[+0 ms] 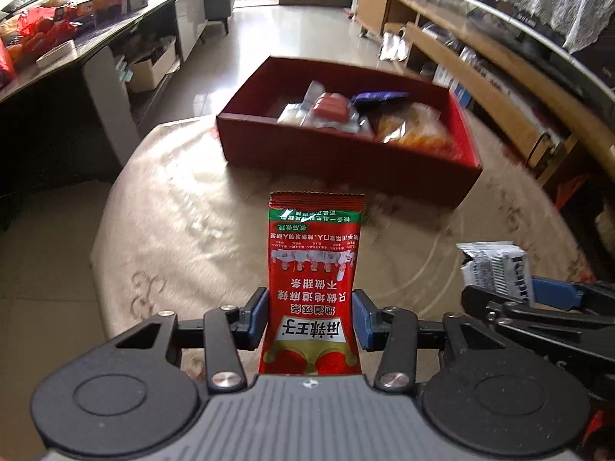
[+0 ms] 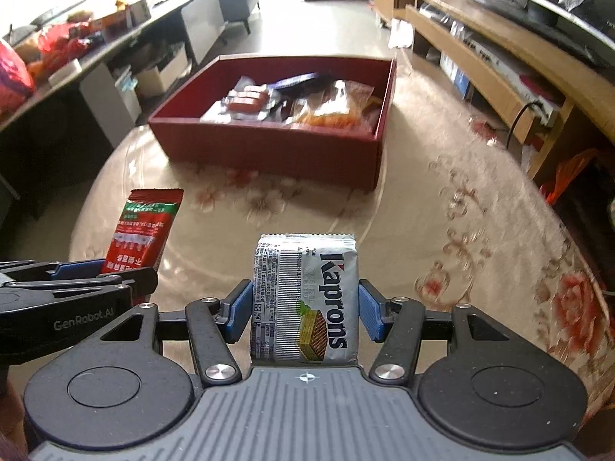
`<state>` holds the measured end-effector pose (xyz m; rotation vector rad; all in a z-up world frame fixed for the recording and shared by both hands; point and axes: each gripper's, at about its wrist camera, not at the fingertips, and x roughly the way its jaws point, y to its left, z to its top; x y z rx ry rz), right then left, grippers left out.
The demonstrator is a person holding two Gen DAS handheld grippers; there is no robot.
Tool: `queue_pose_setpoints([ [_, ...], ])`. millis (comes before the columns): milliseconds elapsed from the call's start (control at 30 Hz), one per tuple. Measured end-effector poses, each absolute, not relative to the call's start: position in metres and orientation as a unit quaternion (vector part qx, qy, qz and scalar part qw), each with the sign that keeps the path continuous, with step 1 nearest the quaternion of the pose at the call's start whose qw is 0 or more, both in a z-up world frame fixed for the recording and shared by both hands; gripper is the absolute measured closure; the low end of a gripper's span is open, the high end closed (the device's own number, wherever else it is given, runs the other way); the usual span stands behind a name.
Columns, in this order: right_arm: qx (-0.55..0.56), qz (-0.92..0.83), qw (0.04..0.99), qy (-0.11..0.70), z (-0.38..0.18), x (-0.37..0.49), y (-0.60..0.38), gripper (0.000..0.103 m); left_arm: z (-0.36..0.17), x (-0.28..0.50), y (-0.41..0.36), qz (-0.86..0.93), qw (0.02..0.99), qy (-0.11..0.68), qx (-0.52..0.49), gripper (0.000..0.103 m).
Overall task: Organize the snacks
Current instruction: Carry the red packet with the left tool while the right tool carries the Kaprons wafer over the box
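Your left gripper (image 1: 313,317) is clamped on a red snack packet (image 1: 313,280), both blue pads pressed flat against its sides; the packet stands upright between them, its crimped top edge pointing away from you. Your right gripper (image 2: 305,307) is clamped the same way on a silver wafer packet (image 2: 305,296), printed "Kaprons", with its barcode panel on the left face. The two tools sit side by side, near each other: in the right wrist view the left gripper and its red packet show at the left edge, and in the left wrist view the wafer packet shows at the right edge. Both packets are held clear above the tablecloth (image 2: 480,230), a cream cloth with a red floral print covering a round table.

Farther on, a dark red box (image 2: 269,146) rests on that cloth, open-topped. Inside it lie several snacks already: a clear pack of red sausages (image 2: 248,101), a dark blue wrapper (image 1: 378,97) and an orange-toned bag (image 2: 338,115), crowded toward the right half.

Beyond, a dark sideboard (image 1: 115,30) on the left carries red bags and cartons; wooden shelving (image 2: 480,57) runs along the right.
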<state>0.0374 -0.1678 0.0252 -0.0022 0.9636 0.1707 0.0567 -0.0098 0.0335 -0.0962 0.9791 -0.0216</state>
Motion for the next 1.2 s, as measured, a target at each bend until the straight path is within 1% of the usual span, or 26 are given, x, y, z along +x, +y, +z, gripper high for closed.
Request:
queue_pose_setpoints([
  [433,0.036,0.056,0.903,0.425,0.047,0.082,-0.175,0.039,0.063,0.122,-0.012,-0.043,0.899,0.43,-0.075,0.059],
  [633,0.039,0.052,0.91,0.409,0.054,0.107,-0.174,0.039,0.079,0.149,-0.018,-0.041,0.913,0.401,-0.064,0.059],
  [1200,0.028,0.054,0.921,0.386,0.062,0.152,-0.162,0.039,0.085,0.192,-0.027,-0.034,0.922,0.379,-0.068,0.059],
])
